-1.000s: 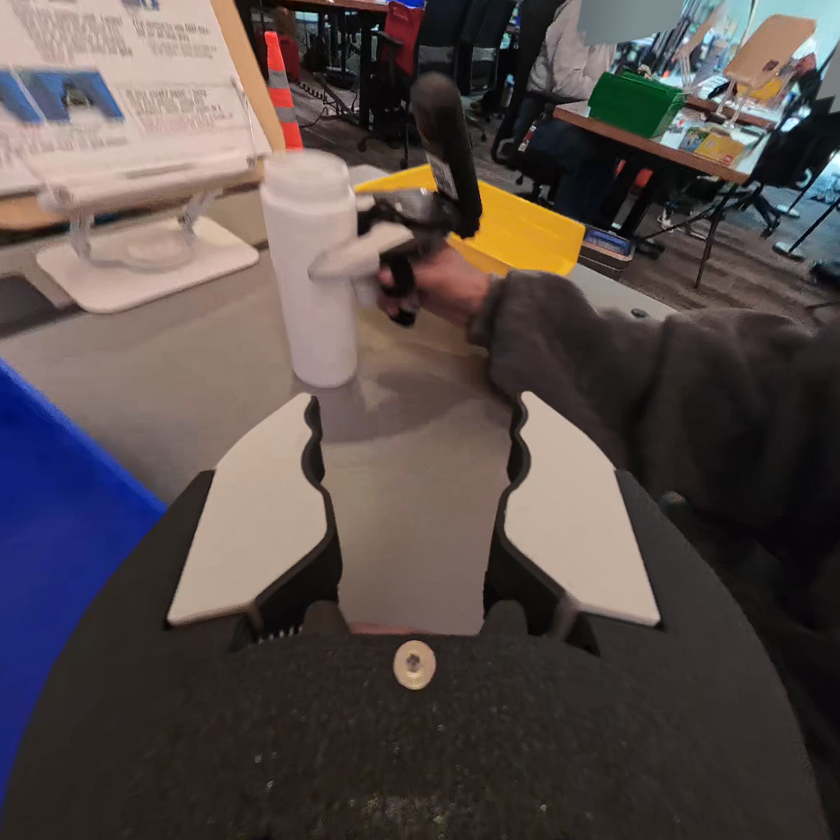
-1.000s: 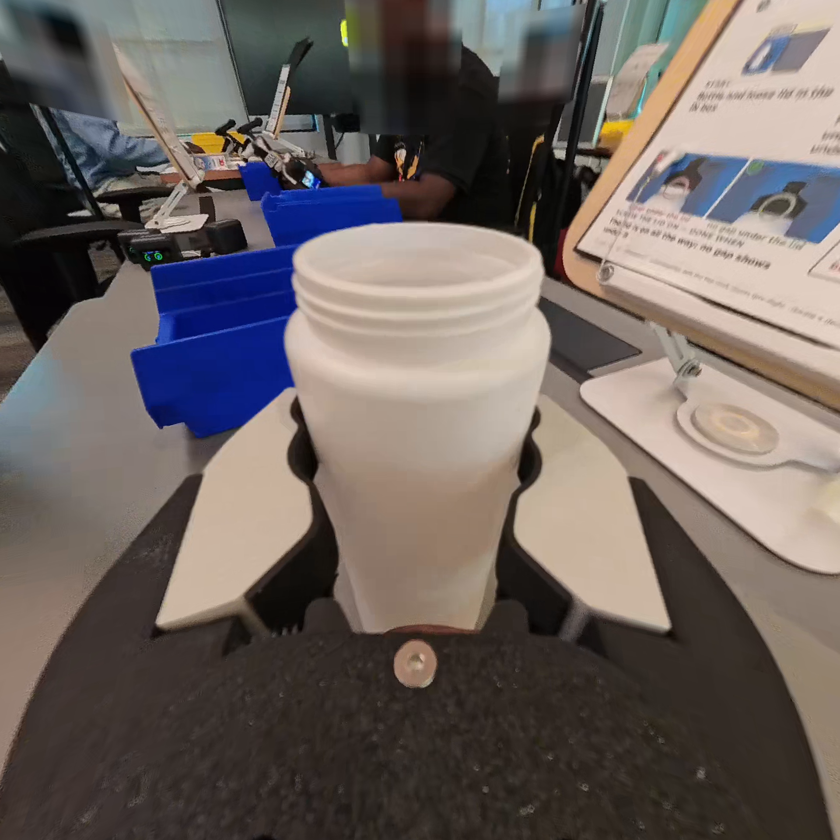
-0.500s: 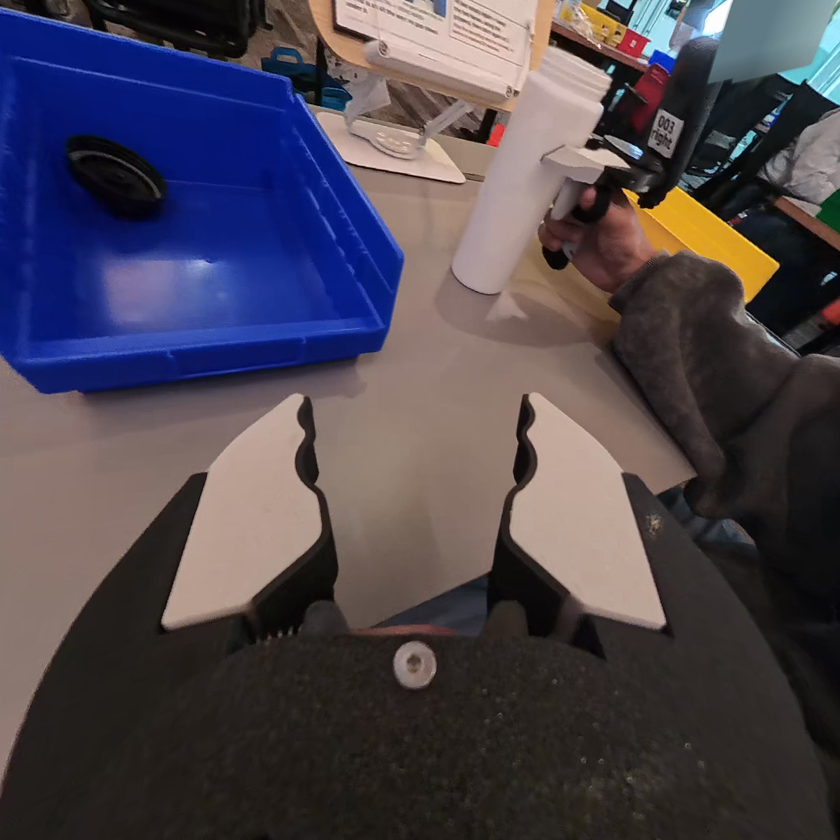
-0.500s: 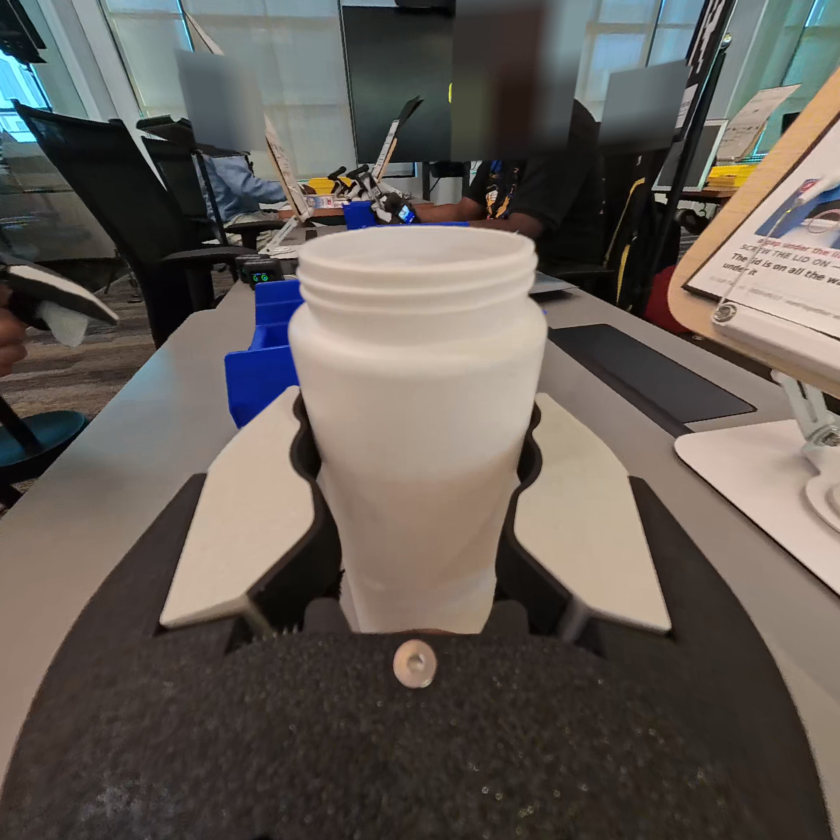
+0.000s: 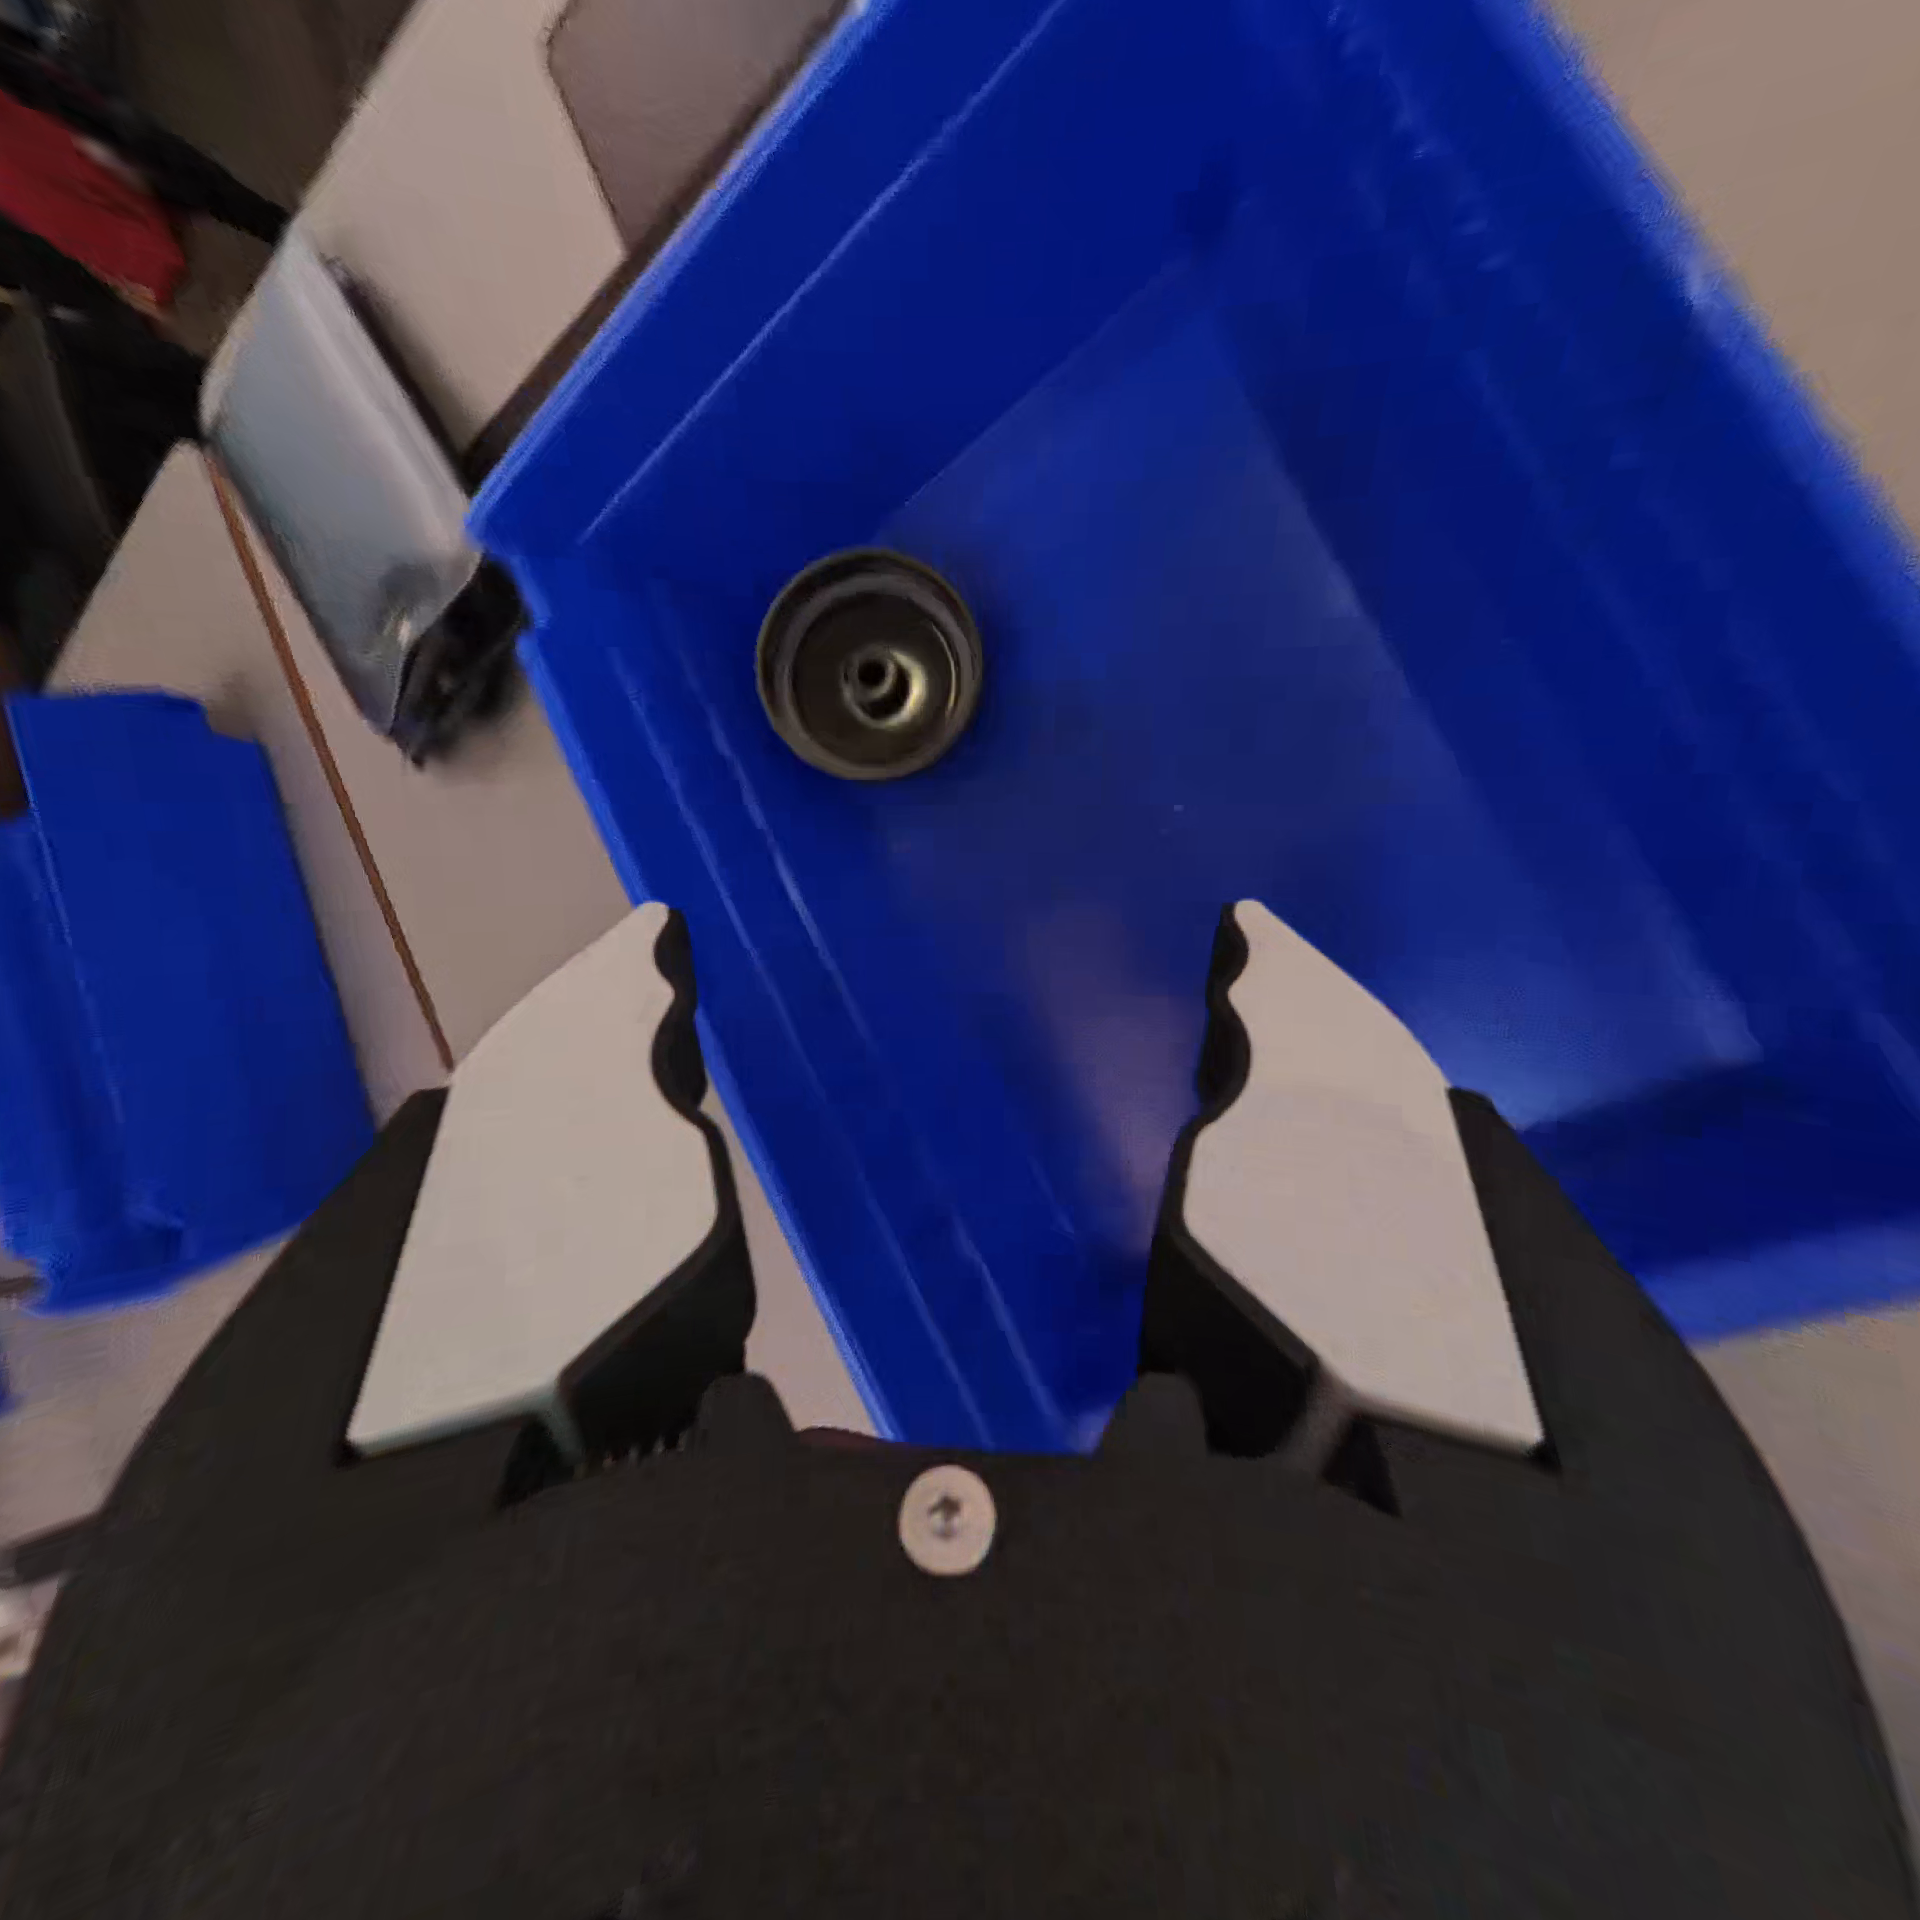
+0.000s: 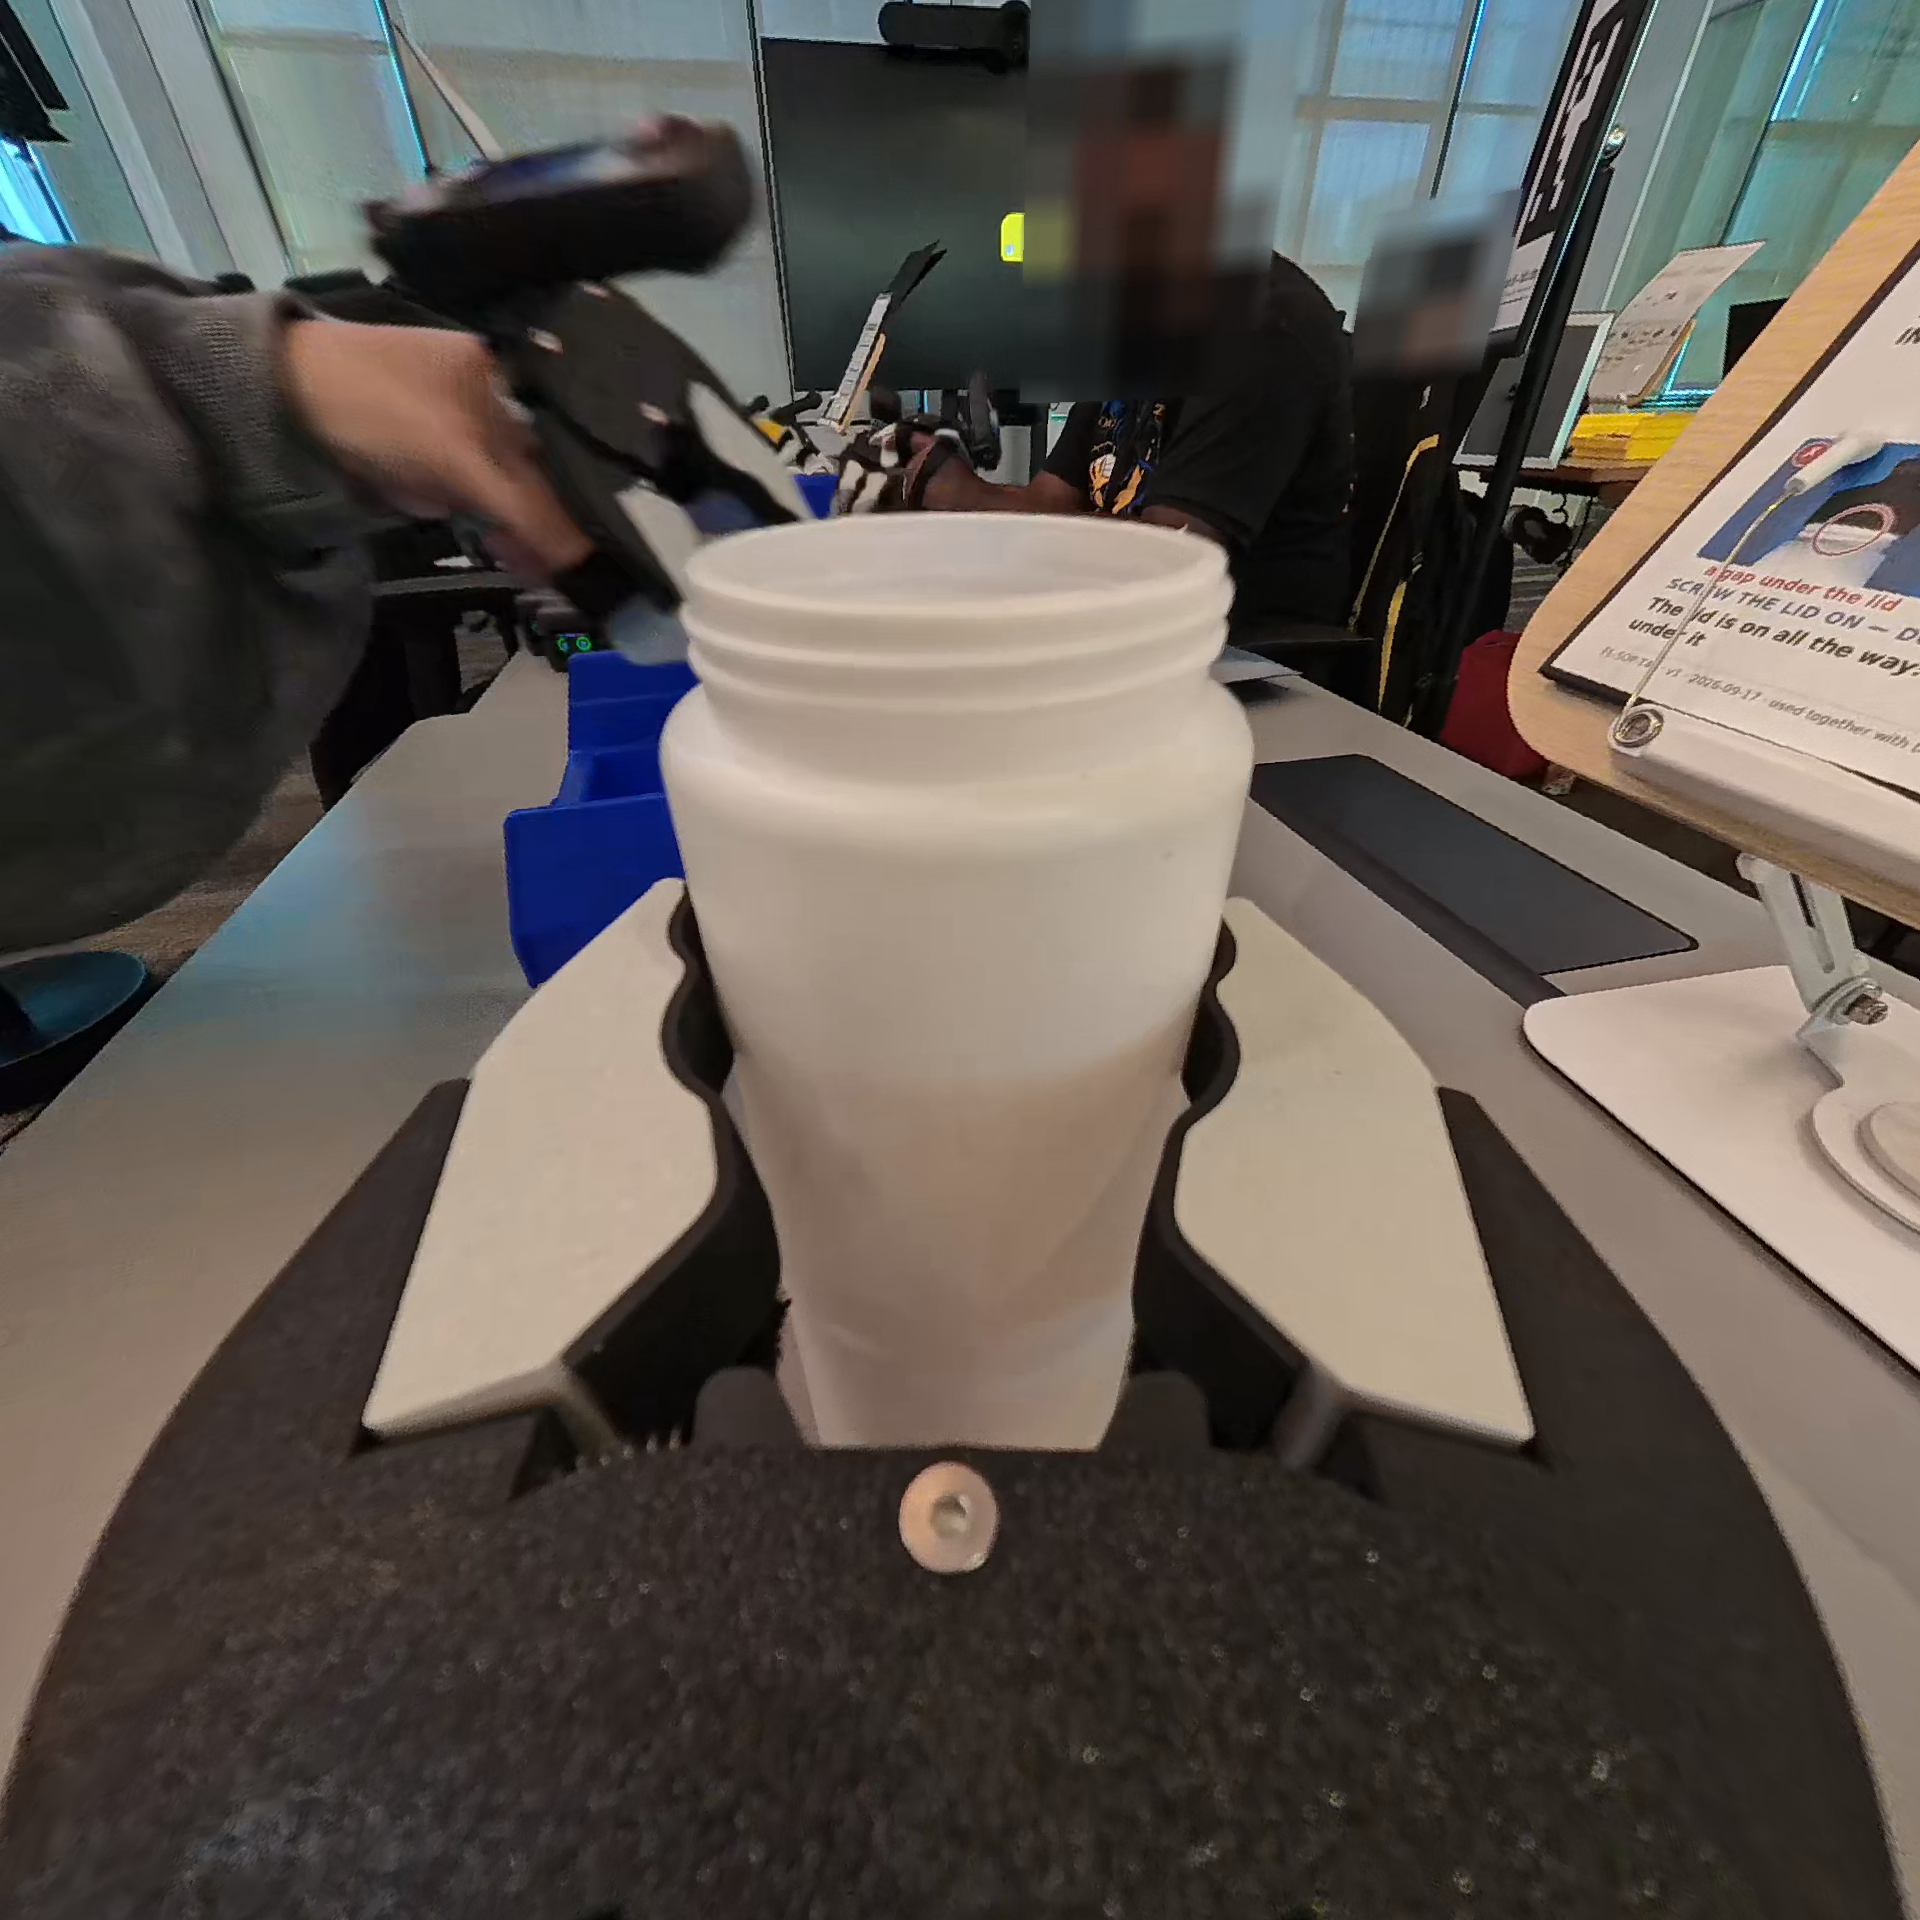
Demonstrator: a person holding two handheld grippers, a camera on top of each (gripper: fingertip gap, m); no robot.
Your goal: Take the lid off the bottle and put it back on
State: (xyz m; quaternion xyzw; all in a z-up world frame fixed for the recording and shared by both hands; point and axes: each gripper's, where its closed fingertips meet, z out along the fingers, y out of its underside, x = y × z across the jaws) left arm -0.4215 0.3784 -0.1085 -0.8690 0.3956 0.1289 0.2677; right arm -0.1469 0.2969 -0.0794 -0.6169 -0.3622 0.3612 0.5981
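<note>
A white bottle (image 6: 956,935) with an open threaded neck stands upright on the grey table, with no lid on it. My right gripper (image 6: 951,935) is shut on its body. A black lid (image 5: 869,665) lies underside up inside a blue bin (image 5: 1351,623), near the bin's left wall. My left gripper (image 5: 951,925) is open and empty, above the bin, pointing down at the lid from a short way off. The left gripper also shows in the right wrist view (image 6: 665,561), blurred, held by a hand beyond the bottle to the left.
A second blue bin (image 5: 156,997) sits left of the first. A white stand (image 6: 1714,1081) holding an instruction sheet (image 6: 1787,561) is at the right. A black mat (image 6: 1455,862) lies behind the bottle. A person sits at the far side of the table (image 6: 208,1091).
My left gripper has swung left from facing the bottle to above the blue bin, now pointing down at the lid. My right gripper still holds the bottle in place.
</note>
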